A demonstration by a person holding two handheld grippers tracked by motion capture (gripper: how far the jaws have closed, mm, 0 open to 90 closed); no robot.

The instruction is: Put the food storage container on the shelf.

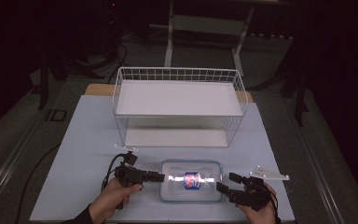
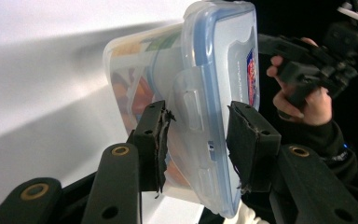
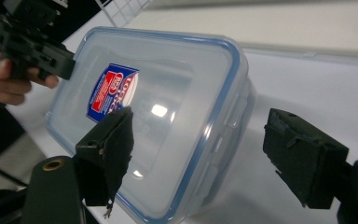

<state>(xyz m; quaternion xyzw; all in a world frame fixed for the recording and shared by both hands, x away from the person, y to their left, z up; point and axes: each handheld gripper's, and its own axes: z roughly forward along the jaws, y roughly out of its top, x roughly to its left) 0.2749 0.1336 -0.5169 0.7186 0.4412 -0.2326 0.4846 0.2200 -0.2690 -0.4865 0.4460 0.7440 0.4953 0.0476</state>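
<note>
Clear plastic box (image 1: 191,181) with a blue-rimmed lid, lying flat on the pale table (image 1: 74,140) near its front edge, just before the white wire rack (image 1: 179,105). Red and blue label (image 1: 192,180) on the lid's middle; orange contents visible through the wall in the left gripper view.

Left gripper (image 1: 154,177) at the box's left end, level, held in a hand (image 1: 114,198) coming in from the bottom. Jaws set either side of that end in the left gripper view, one pad against the box wall, the other against the lid face by the clasp (image 2: 191,109): clamped on the box (image 2: 205,93), by the look of it.

Right gripper (image 1: 228,184) at the box's right end, in the right hand (image 1: 261,210). Jaws apart in the right gripper view, one black pad (image 3: 114,140) over the lid (image 3: 168,107), the other well off to the side above bare table, with the box's corner between them. No pressing visible there.

Grey three-cornered plate (image 1: 269,173) on the right gripper. Rack with two white shelves, well behind both grippers.
</note>
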